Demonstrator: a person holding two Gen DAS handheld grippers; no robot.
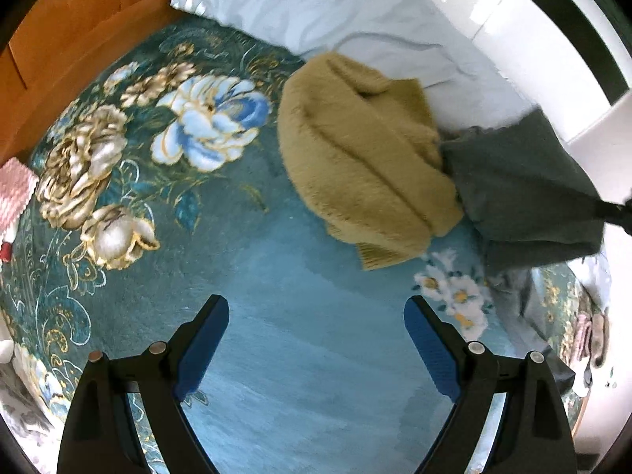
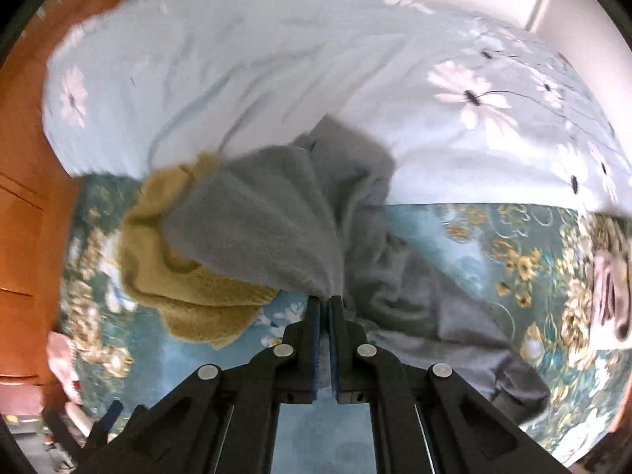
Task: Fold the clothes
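Observation:
A grey garment [image 2: 276, 221] hangs from my right gripper [image 2: 324, 302], whose blue pads are shut on a pinch of its fabric; the rest drapes down to the right over the bed. In the left wrist view the same grey garment [image 1: 521, 185] is lifted at the right edge. A fuzzy mustard-yellow sweater [image 1: 363, 154] lies crumpled on the teal floral blanket, and it also shows as the yellow sweater [image 2: 185, 288] partly under the grey cloth. My left gripper [image 1: 316, 316] hangs open above bare blanket, well short of the sweater, holding nothing.
A teal floral blanket [image 1: 158, 166] covers the bed. A pale blue flowered pillow [image 2: 276, 79] lies behind the clothes. An orange wooden headboard [image 1: 79, 39] stands at the left. A pink knitted item [image 1: 14, 193] sits at the left edge.

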